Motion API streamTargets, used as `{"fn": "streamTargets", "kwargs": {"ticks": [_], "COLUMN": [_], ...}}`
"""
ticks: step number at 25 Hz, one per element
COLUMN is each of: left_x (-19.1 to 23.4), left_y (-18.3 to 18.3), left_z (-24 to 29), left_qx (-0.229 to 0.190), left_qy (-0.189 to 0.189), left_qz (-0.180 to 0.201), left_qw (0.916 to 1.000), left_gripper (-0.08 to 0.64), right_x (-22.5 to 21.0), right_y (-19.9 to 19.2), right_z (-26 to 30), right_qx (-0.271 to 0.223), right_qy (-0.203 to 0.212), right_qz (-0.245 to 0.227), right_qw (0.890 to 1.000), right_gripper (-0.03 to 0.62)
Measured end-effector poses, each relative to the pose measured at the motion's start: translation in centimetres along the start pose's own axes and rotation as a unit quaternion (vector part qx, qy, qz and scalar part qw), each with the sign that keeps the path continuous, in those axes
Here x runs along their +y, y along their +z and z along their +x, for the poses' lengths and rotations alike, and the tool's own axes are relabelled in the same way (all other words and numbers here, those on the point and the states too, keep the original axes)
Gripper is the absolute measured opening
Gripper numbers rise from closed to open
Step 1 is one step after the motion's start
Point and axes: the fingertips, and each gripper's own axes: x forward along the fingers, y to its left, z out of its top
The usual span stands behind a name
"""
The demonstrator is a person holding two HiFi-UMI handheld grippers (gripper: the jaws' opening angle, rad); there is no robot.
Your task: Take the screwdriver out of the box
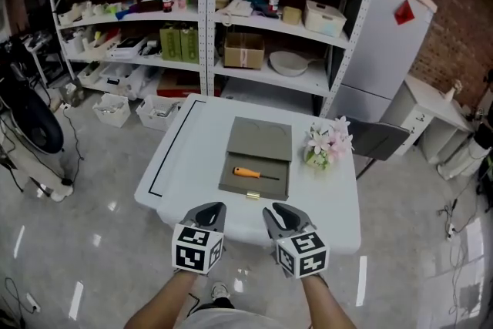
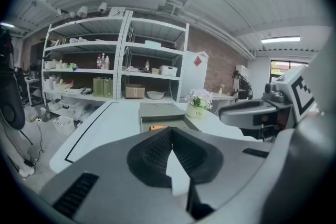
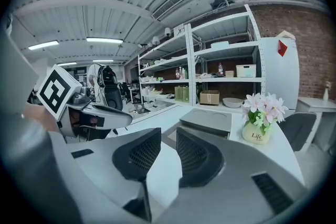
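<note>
Forearms enter from the bottom edge of the head view, one gripper in each hand, side by side at the near edge of the white table [image 1: 179,166].

Left gripper [image 1: 214,209]: jaw tips meet in the left gripper view, no gap, nothing between them.

Right gripper [image 1: 275,210]: jaws stand partly apart in the right gripper view, with a clear gap and only the table surface showing through. It has hold of nothing.

Box [image 1: 253,182]: grey, open, at the middle of the table, lid [image 1: 260,138] laid back flat on the far side. Both grippers are short of it, not touching.

Screwdriver [image 1: 255,174]: lies flat inside the box, orange handle to the left, thin shaft pointing right.

Flower pot [image 1: 326,146]: stands on the table just right of the lid.

Shelving [image 1: 206,19]: behind the table, loaded with boxes and bottles.
</note>
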Motion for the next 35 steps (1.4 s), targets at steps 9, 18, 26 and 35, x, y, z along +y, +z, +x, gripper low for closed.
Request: {"fn": "streamTargets", "kwargs": {"ticks": [9, 18, 26, 35], "left_x": [4.6, 8.3, 9.3, 9.9], "left_y": [1.3, 2.8, 3.0, 2.5], "left_z": [2.1, 3.7, 5.2, 7.6], "left_qx": [0.001, 0.002, 0.008, 0.019], "left_qy": [-0.012, -0.019, -0.029, -0.028], "left_qz": [0.007, 0.009, 0.01, 0.004], "left_qw": [0.9999, 0.9998, 0.9995, 0.9994], "left_gripper": [0.005, 0.005, 0.005, 0.005], "right_x": [-0.2, -0.3, -1.0, -2.9], "right_y": [1.5, 2.9, 3.0, 1.7], "right_z": [4.8, 8.3, 10.2, 13.2], "right_qx": [0.003, 0.014, 0.037, 0.09], "right_qy": [-0.012, -0.017, -0.011, 0.026], "right_qz": [0.001, -0.01, -0.039, -0.089], "right_qw": [1.0, 1.0, 0.998, 0.992], "right_gripper": [0.106, 0.117, 0.126, 0.143]}}
